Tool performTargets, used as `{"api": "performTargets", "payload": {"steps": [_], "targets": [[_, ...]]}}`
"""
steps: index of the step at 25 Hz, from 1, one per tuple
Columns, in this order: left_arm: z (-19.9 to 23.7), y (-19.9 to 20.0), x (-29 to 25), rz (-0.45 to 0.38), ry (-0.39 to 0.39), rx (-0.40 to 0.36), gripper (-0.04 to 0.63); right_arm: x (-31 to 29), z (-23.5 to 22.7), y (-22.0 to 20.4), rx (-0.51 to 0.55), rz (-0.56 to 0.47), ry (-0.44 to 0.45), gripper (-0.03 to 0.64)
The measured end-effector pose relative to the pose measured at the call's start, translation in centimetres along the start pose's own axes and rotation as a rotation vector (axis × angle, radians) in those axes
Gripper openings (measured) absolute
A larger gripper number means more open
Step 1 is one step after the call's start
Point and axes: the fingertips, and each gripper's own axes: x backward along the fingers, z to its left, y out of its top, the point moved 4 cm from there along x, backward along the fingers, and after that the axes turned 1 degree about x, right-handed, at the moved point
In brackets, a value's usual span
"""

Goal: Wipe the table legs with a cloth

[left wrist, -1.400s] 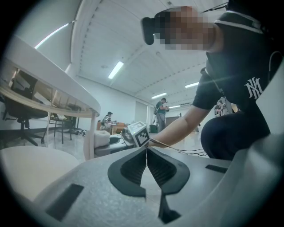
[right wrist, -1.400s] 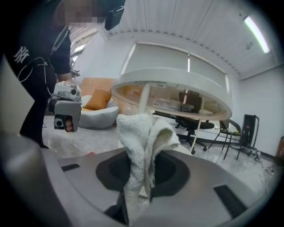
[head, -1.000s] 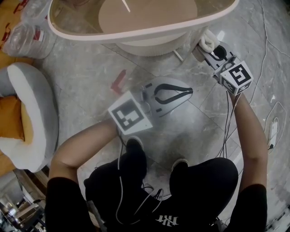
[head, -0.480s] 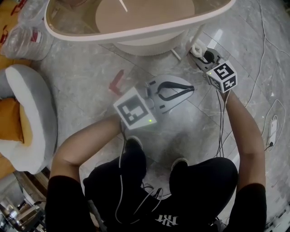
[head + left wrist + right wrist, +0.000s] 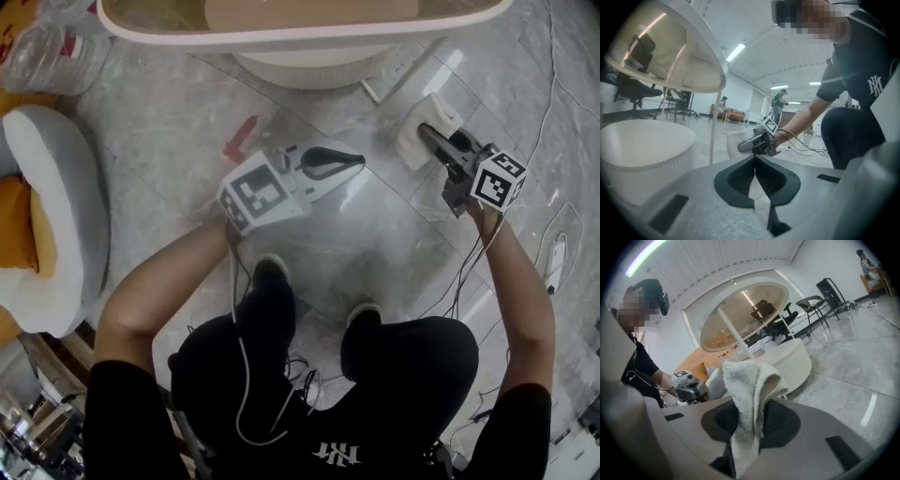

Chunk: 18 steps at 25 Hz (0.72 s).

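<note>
In the head view my right gripper (image 5: pixel 428 134) is shut on a white terry cloth (image 5: pixel 413 145), low over the floor to the right of the table's round ribbed base (image 5: pixel 309 70). A thin white table leg (image 5: pixel 369 91) ends on the floor just left of the cloth, apart from it. The right gripper view shows the cloth (image 5: pixel 749 392) folded over and pinched between the jaws, with the slanted leg (image 5: pixel 736 341) and oval glass top (image 5: pixel 740 317) beyond. My left gripper (image 5: pixel 358 159) is shut and empty; its jaws (image 5: pixel 754 159) meet, facing the leg (image 5: pixel 714 126).
A grey-white round seat (image 5: pixel 52 234) with an orange cushion lies at the left, with plastic bottles (image 5: pixel 47 52) above it. A red mark (image 5: pixel 241 138) is on the marble floor. Cables and a white power strip (image 5: pixel 553 267) lie at the right. Office chairs (image 5: pixel 811 305) stand far off.
My right gripper has drawn the cloth back from the table leg, down and to the right. The left gripper has shifted left and turned a little; it stays shut.
</note>
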Motion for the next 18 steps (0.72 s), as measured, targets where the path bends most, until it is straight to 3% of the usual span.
{"api": "performTargets", "payload": {"steps": [3,7,10,14,18], "targets": [[-0.7,0.7,2.7,0.018,0.052,0.102,0.005,2.8,5.2,1.0,0.039,0.014,0.039,0.087],[-5.5,3.6,6.8,0.068,0.049,0.233,0.005,6.8,14.2,1.4,0.144,0.171,0.082,0.087],[-10.2,7.4,10.1,0.102,0.031,0.322,0.005,10.2,20.5,3.4,0.105,0.219,0.106,0.087],[-16.1,15.4,14.6,0.063,0.039,0.442,0.005,16.8,28.5,9.6,0.000,0.179,0.126,0.087],[-21.9,27.2,18.1,-0.046,0.117,0.493,0.006,25.8,35.0,19.3,-0.110,0.059,0.099,0.087]]}}
